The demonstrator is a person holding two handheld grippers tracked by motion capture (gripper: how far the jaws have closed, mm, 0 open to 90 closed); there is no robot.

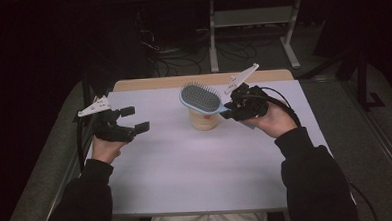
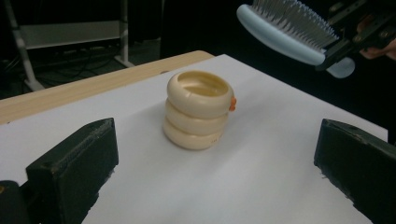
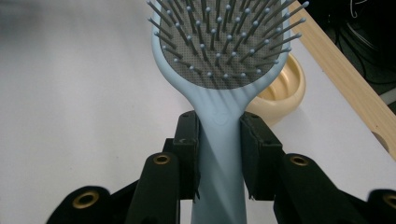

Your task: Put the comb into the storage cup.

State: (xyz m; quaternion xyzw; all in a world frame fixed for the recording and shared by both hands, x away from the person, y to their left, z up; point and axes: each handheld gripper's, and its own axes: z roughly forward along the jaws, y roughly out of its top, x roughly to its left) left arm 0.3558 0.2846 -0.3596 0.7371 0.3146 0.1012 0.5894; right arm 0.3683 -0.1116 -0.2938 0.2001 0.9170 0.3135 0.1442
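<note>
A light blue hairbrush [image 1: 200, 98] with a grey bristle pad is held in the air by its handle, bristles up. My right gripper [image 1: 232, 109] is shut on that handle [image 3: 218, 140], a black jaw on each side. The brush head [image 3: 219, 44] hovers over a cream ribbed cup [image 1: 204, 120] that stands upright on the white table top [image 1: 186, 166]; the cup [image 2: 198, 109] looks like stacked rings and has a small orange spot on its side. My left gripper [image 1: 134, 119] hangs open to the left of the cup, nothing between its jaws.
A wooden strip [image 1: 148, 83] runs along the table's far edge. Behind it, in the dark, stand a metal frame [image 1: 250, 33] and loose cables [image 1: 166, 56] on the floor. A person's dark sleeves [image 1: 312, 180] come in from the bottom.
</note>
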